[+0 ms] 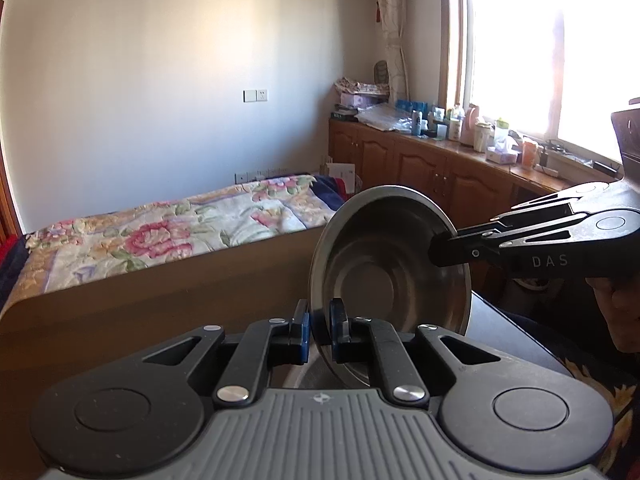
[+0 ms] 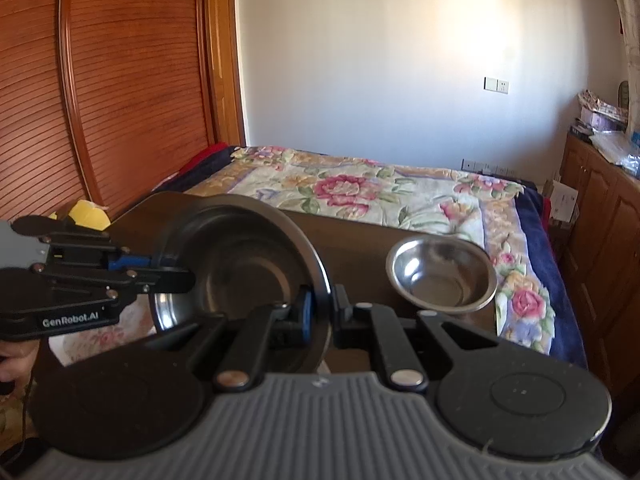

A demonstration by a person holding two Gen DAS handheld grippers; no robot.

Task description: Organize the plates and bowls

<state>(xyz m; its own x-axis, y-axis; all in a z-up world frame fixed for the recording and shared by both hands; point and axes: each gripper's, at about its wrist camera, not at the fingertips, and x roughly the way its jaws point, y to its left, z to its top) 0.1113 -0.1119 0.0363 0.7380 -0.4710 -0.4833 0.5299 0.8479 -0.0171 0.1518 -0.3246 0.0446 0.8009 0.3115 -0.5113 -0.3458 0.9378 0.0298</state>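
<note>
**Gripping one steel bowl with both grippers, tilted above the table**

Holding: a wide, shallow, round stainless-steel bowl point(image 1: 384, 276) sits nearly on edge in the air, concave side turned toward the left camera. Finish is brushed and dull grey, with a flat circular base and a narrow rolled rim.

Left gripper point(image 1: 319, 328): blue-padded fingers clamped on the lower rim, one pad inside, one outside.
Right gripper point(image 2: 320, 308): fingers likewise closed across the rim of the same bowl; from the left view it enters from the right and bites the rim's far side.

A second, smaller round stainless-steel bowl point(image 2: 442, 274) stands upright on the dark brown table point(image 2: 348, 236), to the right of the held one and apart from it.

Count: steel bowls, two (one held, one resting). Grippers, two. Plates: cannot identify any.

Background: bed with floral quilt point(image 2: 360, 188) behind the table.
</note>
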